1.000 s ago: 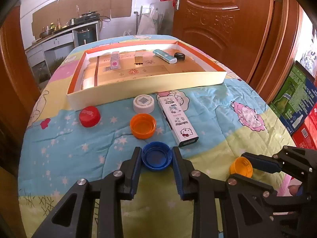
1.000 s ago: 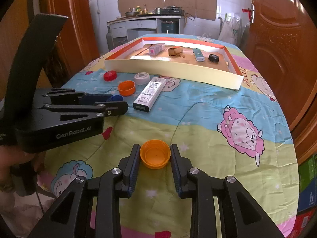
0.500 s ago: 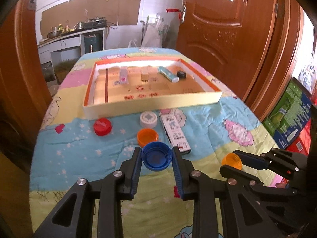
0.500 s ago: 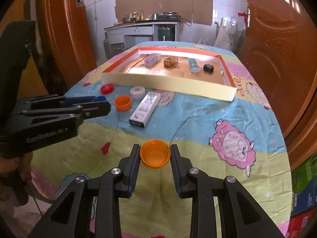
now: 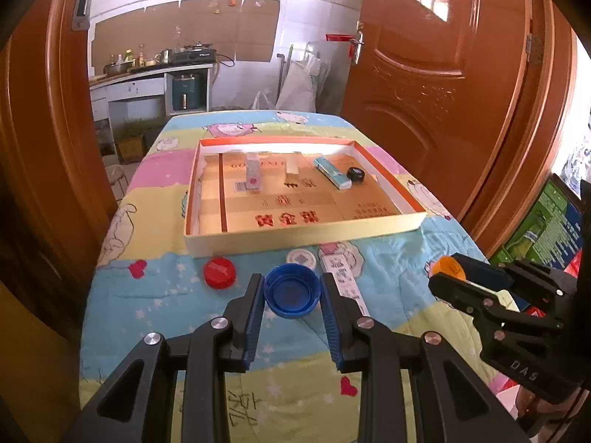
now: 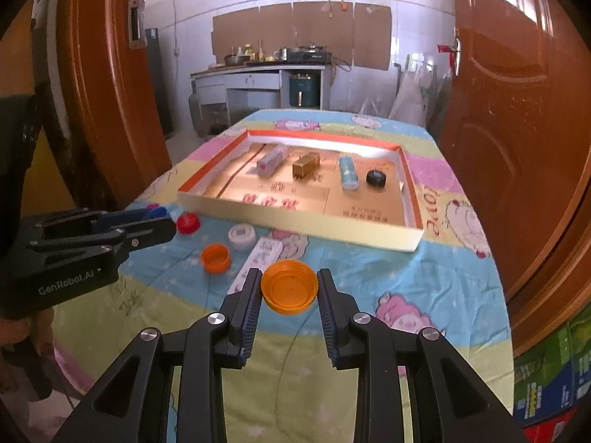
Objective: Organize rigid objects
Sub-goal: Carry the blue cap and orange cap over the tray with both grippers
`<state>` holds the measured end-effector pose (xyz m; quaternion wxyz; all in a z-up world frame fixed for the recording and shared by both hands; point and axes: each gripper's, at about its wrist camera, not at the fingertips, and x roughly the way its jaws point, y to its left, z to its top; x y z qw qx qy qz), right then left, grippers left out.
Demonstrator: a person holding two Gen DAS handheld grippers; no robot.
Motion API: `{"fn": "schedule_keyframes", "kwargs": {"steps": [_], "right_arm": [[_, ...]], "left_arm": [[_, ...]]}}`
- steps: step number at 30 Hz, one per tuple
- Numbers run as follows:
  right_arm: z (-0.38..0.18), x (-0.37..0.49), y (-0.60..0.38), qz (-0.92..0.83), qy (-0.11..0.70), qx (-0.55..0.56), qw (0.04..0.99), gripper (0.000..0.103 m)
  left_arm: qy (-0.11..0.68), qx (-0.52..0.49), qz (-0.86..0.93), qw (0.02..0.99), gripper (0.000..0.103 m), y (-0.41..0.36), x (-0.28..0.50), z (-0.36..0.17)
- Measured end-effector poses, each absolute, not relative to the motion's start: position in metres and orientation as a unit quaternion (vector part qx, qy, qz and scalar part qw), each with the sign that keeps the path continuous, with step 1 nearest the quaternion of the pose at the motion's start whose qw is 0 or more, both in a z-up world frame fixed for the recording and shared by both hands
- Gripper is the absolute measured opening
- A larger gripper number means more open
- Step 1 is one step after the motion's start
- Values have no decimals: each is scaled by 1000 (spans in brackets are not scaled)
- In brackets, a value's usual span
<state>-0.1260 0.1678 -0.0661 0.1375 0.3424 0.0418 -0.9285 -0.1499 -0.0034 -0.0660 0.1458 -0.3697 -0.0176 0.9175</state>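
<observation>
Blue cap (image 5: 292, 290) clamped in left gripper (image 5: 292, 306), orange cap (image 6: 289, 286) clamped in right gripper (image 6: 289, 301), both above the table (image 5: 388, 258); tray (image 5: 306, 234) ahead at twelve o'clock, nearer the left.

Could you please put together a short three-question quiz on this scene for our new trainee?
1. True or false: the left gripper is shut on a blue cap.
2. Which thing lies inside the shallow box?
A. red cap
B. black round cap
C. white cap
3. Fill in: the right gripper holds an ______ cap, open side up.

Key
1. True: the pads press on both sides of it.
2. B: the red and white caps lie on the cloth in front of the box.
3. Orange. A second orange cap lies on the cloth.
</observation>
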Motion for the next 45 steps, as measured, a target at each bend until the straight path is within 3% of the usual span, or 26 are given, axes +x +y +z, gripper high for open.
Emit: {"fn": "schedule_keyframes", "kwargs": {"steps": [20,45], "right_arm": [[-54,-181,179,-930,31,340,138,31],[-71,-295,167,-916,14,365,169,31]], "left_arm": [[-25,-369,918,141,31,-3,-207,-53],[-33,-412,906,87,31,-16,-312,-86]]}}
